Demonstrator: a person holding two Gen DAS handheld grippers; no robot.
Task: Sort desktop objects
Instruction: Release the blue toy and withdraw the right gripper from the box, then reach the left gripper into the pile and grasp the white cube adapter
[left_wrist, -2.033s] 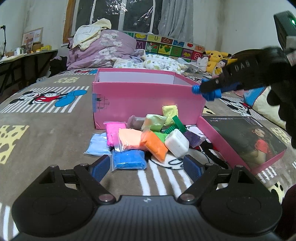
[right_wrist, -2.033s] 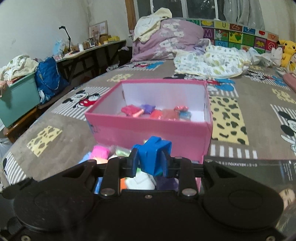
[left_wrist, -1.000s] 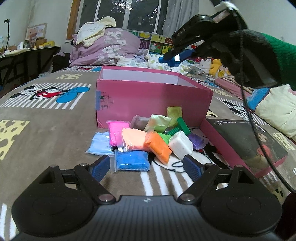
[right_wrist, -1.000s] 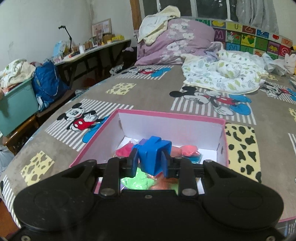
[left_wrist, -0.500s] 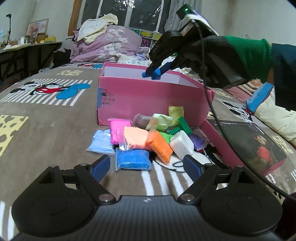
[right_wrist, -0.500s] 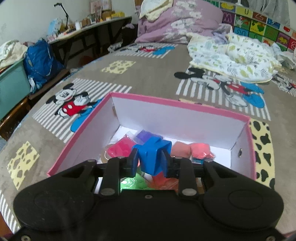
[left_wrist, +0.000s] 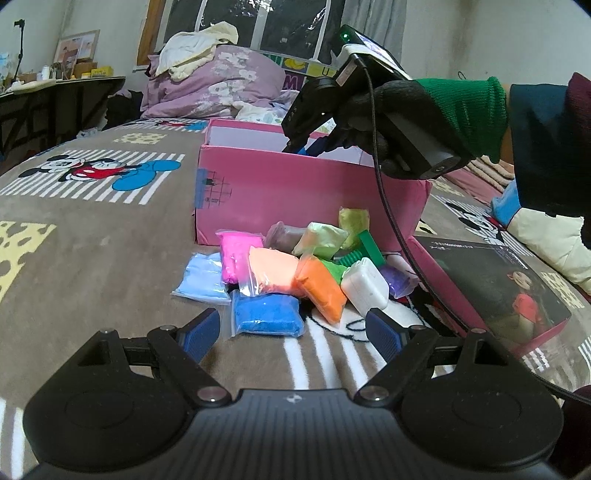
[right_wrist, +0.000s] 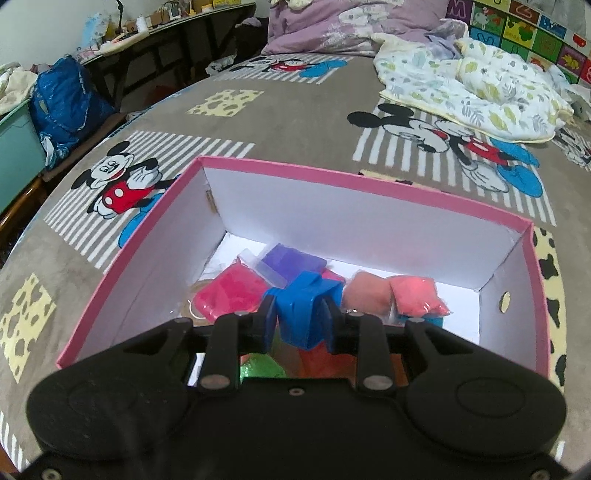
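Note:
A pink box (left_wrist: 306, 192) with white inner walls (right_wrist: 354, 225) stands on the patterned blanket. Inside lie several clay bags: red (right_wrist: 229, 297), purple (right_wrist: 291, 260), peach (right_wrist: 365, 293) and coral (right_wrist: 417, 295). My right gripper (right_wrist: 301, 319) hangs over the box's inside, shut on a blue plastic piece (right_wrist: 306, 306); in the left wrist view it (left_wrist: 308, 147) dips behind the front rim, held by a gloved hand (left_wrist: 413, 118). My left gripper (left_wrist: 291, 332) stands open, low before a pile of clay bags: blue (left_wrist: 266, 314), orange (left_wrist: 323, 288), pink (left_wrist: 236, 254), plus a white block (left_wrist: 365, 284).
The box lid (left_wrist: 491, 284) with a printed picture lies right of the pile. A cable (left_wrist: 399, 236) hangs from the right gripper across the pile's right side. Bedding (right_wrist: 469, 81) lies beyond the box, a desk (right_wrist: 155, 33) and blue bag (right_wrist: 62, 99) at far left.
The right gripper has carried the blue piece from above and behind the box down into its opening. The left gripper and the pile have stayed put.

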